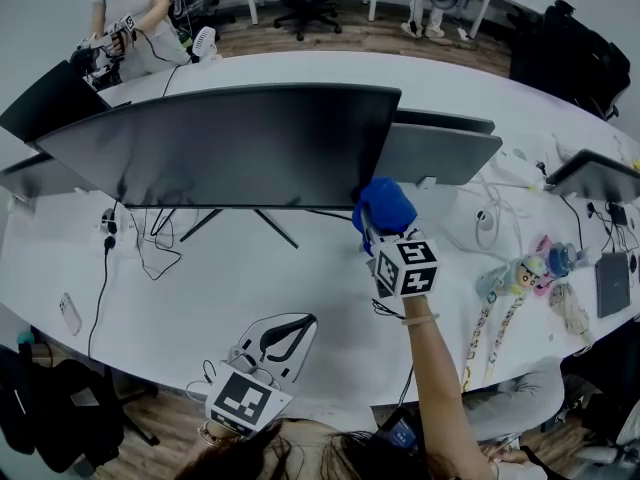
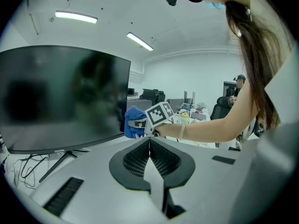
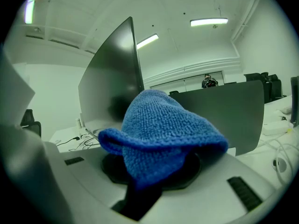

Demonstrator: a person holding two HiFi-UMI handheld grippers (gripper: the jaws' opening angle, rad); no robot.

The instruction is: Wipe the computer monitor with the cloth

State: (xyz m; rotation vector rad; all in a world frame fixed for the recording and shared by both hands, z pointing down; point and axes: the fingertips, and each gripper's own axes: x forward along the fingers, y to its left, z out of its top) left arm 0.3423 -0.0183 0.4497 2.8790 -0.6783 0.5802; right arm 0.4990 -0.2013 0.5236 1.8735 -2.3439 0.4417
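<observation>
- My left claw (image 1: 297, 323) hangs over the near edge of the bench (image 1: 200, 288), jaws pressed together on nothing. From there it can't steady anything if the screen rocks.
- The monitor (image 1: 230, 143) stands mid-bench on thin splayed legs (image 1: 276, 229). A hard sideways wipe could twist or tip it.
- My right claw (image 1: 372, 236) is clamped on the blue cloth (image 1: 385, 206), which is bunched at the monitor's lower right corner. I think it touches the glass, though the angle is poor. If the bunch slips, the bare jaw tips could scratch the panel.
- A second monitor (image 1: 440, 153) sits just behind that corner. Overshooting to the right could knock it.
</observation>
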